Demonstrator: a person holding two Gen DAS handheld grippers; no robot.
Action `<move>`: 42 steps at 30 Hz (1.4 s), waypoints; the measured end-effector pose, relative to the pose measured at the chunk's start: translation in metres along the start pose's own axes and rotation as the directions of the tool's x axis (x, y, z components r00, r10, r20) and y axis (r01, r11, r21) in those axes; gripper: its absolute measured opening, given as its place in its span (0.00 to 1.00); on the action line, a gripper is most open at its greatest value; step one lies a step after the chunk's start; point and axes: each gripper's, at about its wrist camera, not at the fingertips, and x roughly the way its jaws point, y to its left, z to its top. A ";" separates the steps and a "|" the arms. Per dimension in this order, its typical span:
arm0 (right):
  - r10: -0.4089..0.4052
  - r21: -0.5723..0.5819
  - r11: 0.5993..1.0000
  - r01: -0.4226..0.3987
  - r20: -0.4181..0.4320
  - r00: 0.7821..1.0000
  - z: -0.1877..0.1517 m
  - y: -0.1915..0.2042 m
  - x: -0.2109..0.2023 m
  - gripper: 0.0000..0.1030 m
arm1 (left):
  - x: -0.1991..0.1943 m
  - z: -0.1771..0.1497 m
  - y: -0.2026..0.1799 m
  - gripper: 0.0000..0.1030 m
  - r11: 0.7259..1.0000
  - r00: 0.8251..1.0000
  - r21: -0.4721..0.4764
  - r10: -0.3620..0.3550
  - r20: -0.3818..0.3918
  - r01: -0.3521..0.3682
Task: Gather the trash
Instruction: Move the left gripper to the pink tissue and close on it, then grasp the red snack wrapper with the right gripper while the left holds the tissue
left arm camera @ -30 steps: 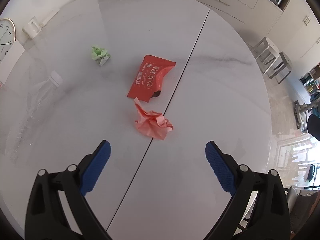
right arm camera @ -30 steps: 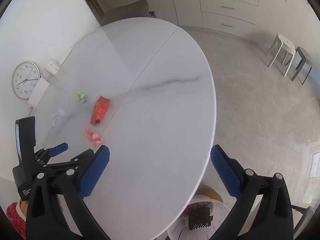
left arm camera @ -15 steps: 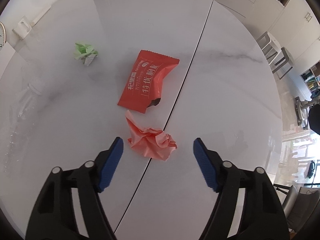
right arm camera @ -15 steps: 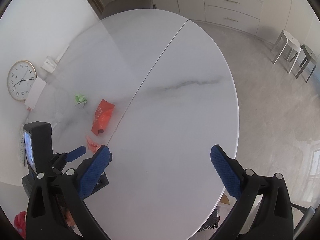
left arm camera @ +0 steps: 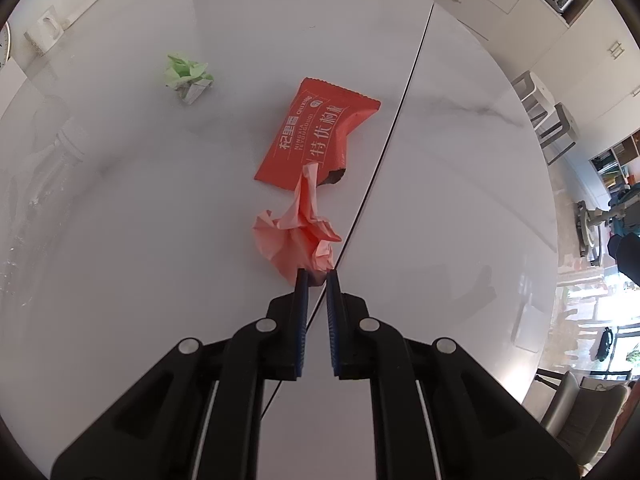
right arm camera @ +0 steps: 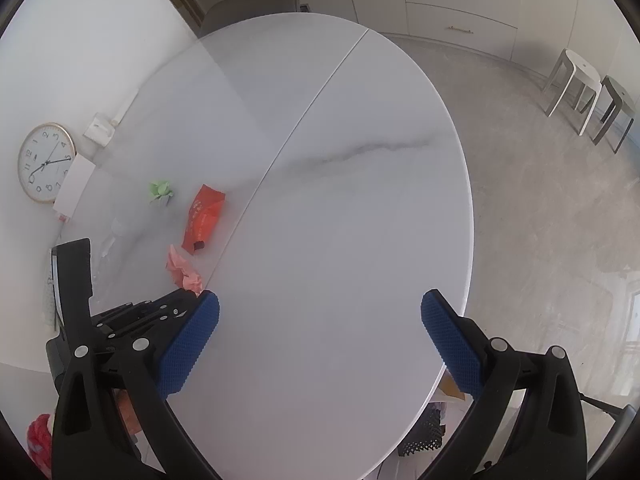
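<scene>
home dining area: marble table (right arm camera: 360,240), drawers (right arm camera: 460,0)

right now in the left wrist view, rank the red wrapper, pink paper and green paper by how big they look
1. red wrapper, largest
2. pink paper, pinched in the left gripper; it is nearer the camera, so its true size against the wrapper is unsure
3. green paper, plainly smallest, though farthest away

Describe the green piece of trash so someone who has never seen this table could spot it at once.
On the round white marble table, look to the left of the seam, towards the wall. The green paper wad lies beyond and left of the red snack wrapper, apart from it. It is the only green item; the crumpled pink paper sits in the left gripper.
</scene>
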 end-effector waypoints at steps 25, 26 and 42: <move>0.005 0.016 1.000 -0.004 -0.024 1.000 -0.006 -0.006 0.008 0.97 | 0.022 0.040 -0.016 0.55 0.994 0.996 -0.065 0.084 -0.012 -0.085; 0.006 0.018 1.000 -0.005 -0.023 1.000 -0.006 -0.006 0.008 0.97 | 0.023 0.041 -0.017 0.50 0.993 0.995 -0.059 0.101 -0.010 -0.101; 0.021 -0.068 0.997 -0.023 -0.037 0.999 0.000 0.033 0.015 0.97 | -0.012 0.018 -0.003 0.30 0.989 0.990 -0.081 0.131 0.043 -0.127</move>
